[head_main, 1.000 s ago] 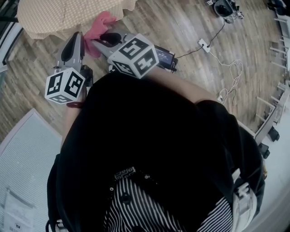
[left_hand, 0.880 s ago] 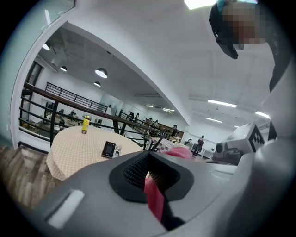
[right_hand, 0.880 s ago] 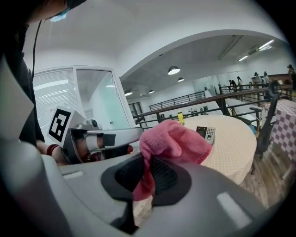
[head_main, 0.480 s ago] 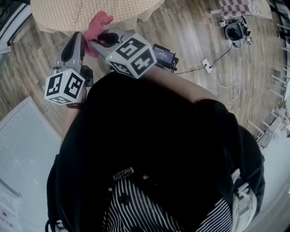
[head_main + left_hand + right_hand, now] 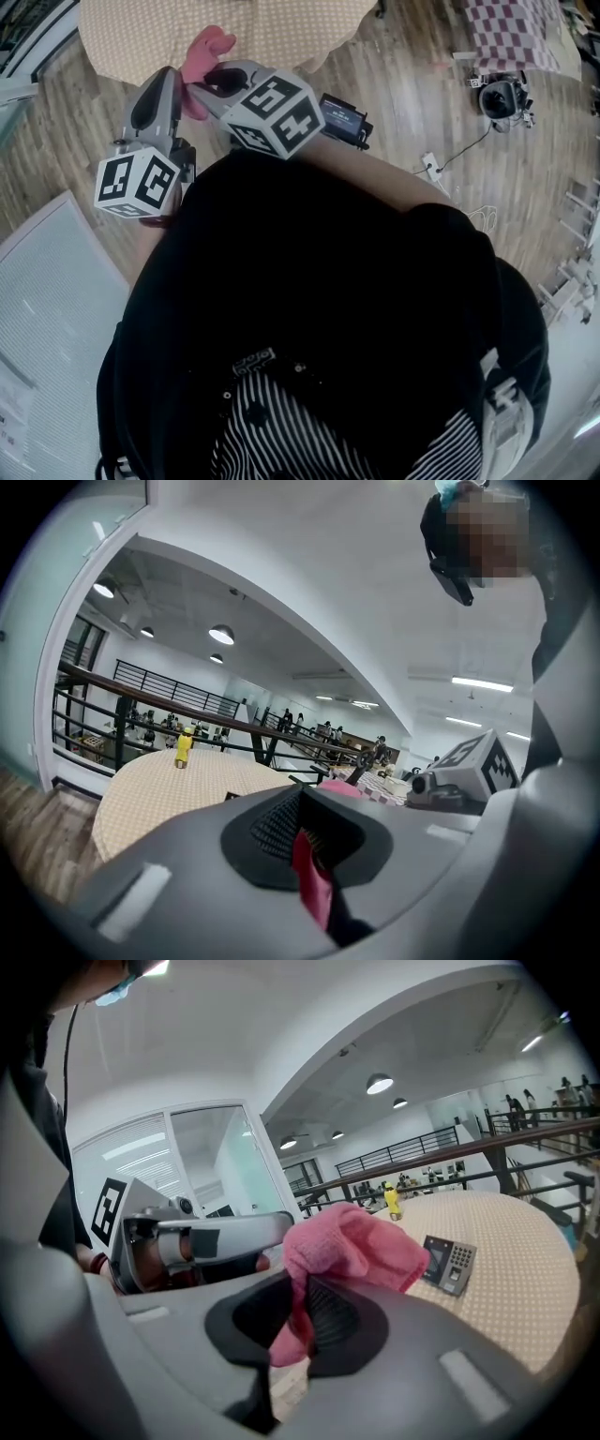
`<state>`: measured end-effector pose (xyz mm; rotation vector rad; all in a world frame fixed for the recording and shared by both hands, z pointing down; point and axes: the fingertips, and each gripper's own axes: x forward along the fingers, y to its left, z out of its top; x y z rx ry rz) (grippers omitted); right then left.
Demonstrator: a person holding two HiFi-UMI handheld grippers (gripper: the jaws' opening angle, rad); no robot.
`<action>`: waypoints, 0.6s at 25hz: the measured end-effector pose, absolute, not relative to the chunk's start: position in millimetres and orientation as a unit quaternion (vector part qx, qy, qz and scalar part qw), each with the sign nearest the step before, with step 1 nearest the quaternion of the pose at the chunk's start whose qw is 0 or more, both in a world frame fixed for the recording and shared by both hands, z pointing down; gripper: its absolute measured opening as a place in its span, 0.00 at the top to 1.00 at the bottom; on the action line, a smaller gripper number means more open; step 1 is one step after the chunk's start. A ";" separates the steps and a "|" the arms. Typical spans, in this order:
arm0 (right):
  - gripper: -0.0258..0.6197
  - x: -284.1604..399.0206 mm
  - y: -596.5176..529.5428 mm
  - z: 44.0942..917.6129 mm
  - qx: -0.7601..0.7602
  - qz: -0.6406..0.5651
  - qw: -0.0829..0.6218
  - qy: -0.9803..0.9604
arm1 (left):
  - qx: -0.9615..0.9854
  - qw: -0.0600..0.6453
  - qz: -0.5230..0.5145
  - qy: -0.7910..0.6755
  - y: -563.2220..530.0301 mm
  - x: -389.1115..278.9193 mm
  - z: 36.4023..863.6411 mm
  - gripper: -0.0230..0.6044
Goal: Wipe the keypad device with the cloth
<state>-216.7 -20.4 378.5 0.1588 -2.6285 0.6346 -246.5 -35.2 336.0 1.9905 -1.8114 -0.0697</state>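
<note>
A pink cloth point(image 5: 201, 53) is bunched between the tips of both grippers, in front of the person's chest. My right gripper point(image 5: 302, 1327) is shut on the cloth point(image 5: 356, 1246), which puffs up above its jaws. My left gripper point(image 5: 314, 878) also has a strip of the pink cloth point(image 5: 312, 885) pinched between its jaws. The keypad device point(image 5: 449, 1263), dark grey with a small screen and keys, lies flat on the round table's beige dotted cover point(image 5: 525, 1269), beyond the cloth and apart from it. The head view does not show the keypad.
A yellow bottle point(image 5: 392, 1202) stands at the table's far side. The round table point(image 5: 281, 28) is ahead of the grippers. On the wooden floor lie a power strip with cable point(image 5: 433, 164) and camera gear point(image 5: 502, 94). A checkered cloth point(image 5: 516, 37) is at top right.
The head view has swung, so the table, floor and cable have slid across it. Both grippers keep the same pose, with the pink cloth between them.
</note>
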 end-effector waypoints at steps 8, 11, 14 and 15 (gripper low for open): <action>0.89 -216.9 -88.3 374.5 0.039 0.242 0.197 -0.949 | 0.706 0.243 -0.033 -0.665 -102.5 -249.2 340.1 0.96; 0.89 -208.3 -112.9 378.1 0.043 0.257 0.192 -0.946 | 0.709 0.255 -0.037 -0.657 -122.9 -238.8 343.3 0.95; 0.89 -200.2 -129.1 383.7 0.041 0.269 0.189 -0.944 | 0.710 0.257 -0.031 -0.655 -138.9 -230.1 346.0 0.95; 0.89 -198.3 -132.9 386.6 0.039 0.273 0.189 -0.943 | 0.711 0.257 -0.029 -0.654 -144.4 -227.9 347.2 0.95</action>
